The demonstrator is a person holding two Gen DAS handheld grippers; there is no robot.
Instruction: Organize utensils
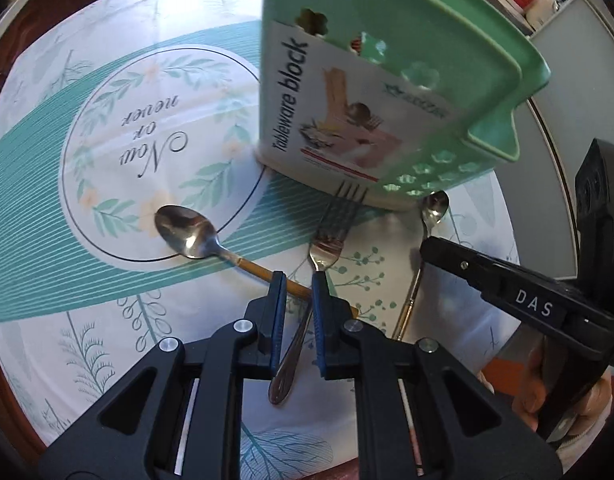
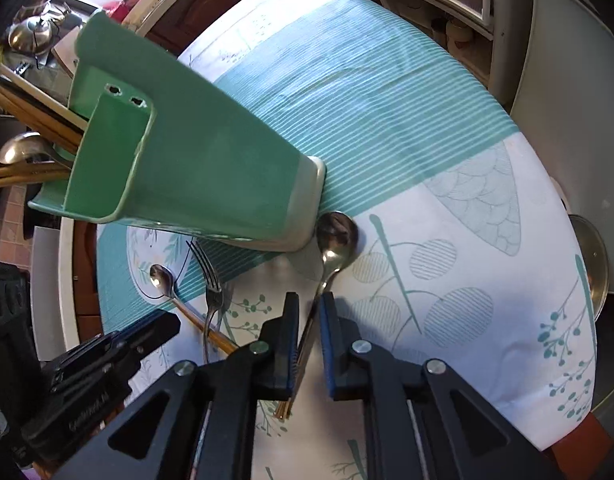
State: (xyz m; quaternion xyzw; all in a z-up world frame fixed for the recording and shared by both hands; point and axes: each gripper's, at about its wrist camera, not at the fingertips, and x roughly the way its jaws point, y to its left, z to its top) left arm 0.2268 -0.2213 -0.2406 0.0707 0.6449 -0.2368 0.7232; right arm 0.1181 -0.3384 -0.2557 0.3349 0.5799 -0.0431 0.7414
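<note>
Left wrist | left claw nearly together over fork beside green holder | thin, stiff, slippery steel: pinch mid-handle | right claw apart astride spoon

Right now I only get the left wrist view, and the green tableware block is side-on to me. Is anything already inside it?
Observer: Yes. In the right wrist view the green tableware block shows its open top, and wooden chopsticks and what looks like a ladle stick out of it.
Operator: And the other hand-held gripper at my right edge, what is it doing? Its finger hides things from me.
Observer: The right hand-held gripper sits astride the handle of the spoon that lies by the block's corner. Its jaws stand apart, with a gap showing beside the handle, so the spoon does not look clamped yet.
</note>
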